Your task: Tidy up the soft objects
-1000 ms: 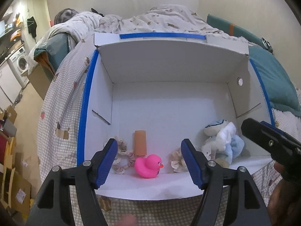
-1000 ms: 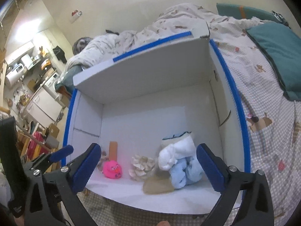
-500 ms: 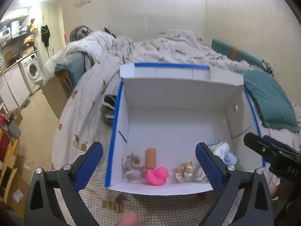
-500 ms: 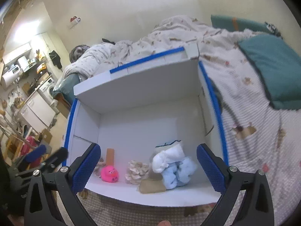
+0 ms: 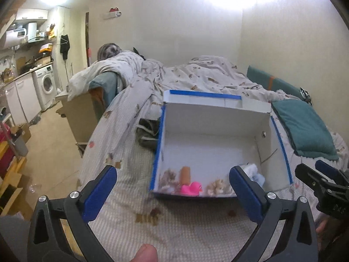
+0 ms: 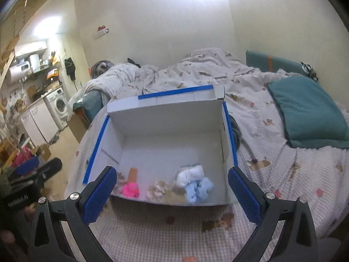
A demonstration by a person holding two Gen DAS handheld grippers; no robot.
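Observation:
A white cardboard box [image 5: 214, 109] [image 6: 165, 111] edged with blue tape lies open on the bed. Along its near wall sit a pink duck [image 5: 191, 188] [image 6: 130, 190], an orange roll [image 5: 185, 174] [image 6: 133, 174], beige scrunchies [image 5: 168, 175] [image 6: 158, 188] and a white and light blue plush bundle [image 5: 254, 172] [image 6: 195, 183]. My left gripper [image 5: 173, 193] stands open above the checked bedspread, short of the box, nothing between its fingers. My right gripper [image 6: 170, 193] is likewise open and empty in front of the box; it also shows at the left wrist view's right edge.
A teal pillow [image 5: 305, 126] [image 6: 305, 111] lies to the right of the box, a rumpled duvet [image 5: 196, 76] behind it. Dark fabric [image 5: 148, 131] sits by the box's left wall. Left of the bed are the floor, cardboard boxes and a washing machine [image 5: 44, 85].
Both grippers have pulled back and up from the box, so it looks smaller and farther off. The left jaws have spread wider. The things in the box lie as before.

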